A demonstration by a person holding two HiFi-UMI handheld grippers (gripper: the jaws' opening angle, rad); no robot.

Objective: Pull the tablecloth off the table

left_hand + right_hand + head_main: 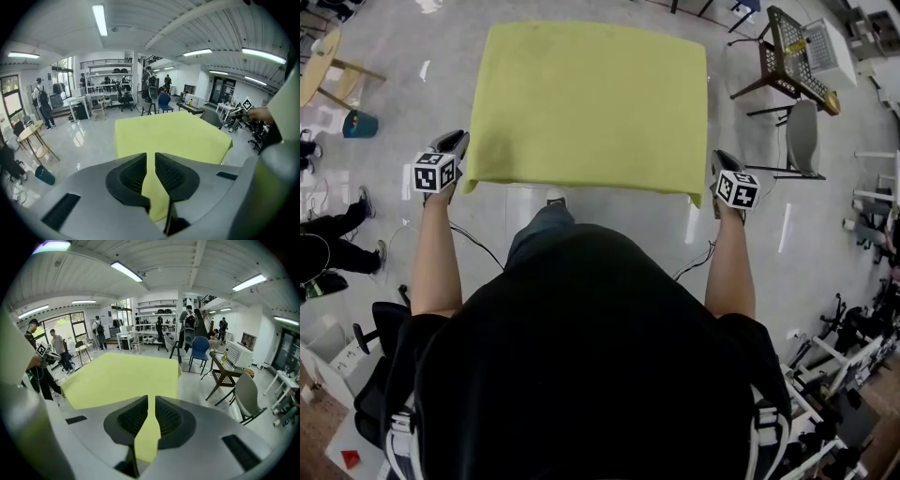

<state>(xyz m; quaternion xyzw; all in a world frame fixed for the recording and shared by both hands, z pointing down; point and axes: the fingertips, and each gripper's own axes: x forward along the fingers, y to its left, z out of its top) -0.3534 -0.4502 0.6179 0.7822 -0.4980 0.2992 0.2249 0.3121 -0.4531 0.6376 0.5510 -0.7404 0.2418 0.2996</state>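
Observation:
A yellow-green tablecloth [591,103] lies spread flat over the table in front of me. My left gripper [455,142] is at its near left corner and my right gripper [722,167] at its near right corner. In the left gripper view the cloth [173,133] runs down into the narrow gap of the left gripper [150,176]; the pads stand slightly apart and do not press on it. The right gripper view shows the same: a strip of cloth [122,378] hangs through the slightly parted jaws of the right gripper [151,417]. The table itself is hidden under the cloth.
A wooden side table with a white basket [802,52] and a grey chair [803,136] stand to the right. At the left are a small round table [323,66], a teal bin [359,124] and a seated person [337,248]. Exercise gear [844,347] crowds the lower right.

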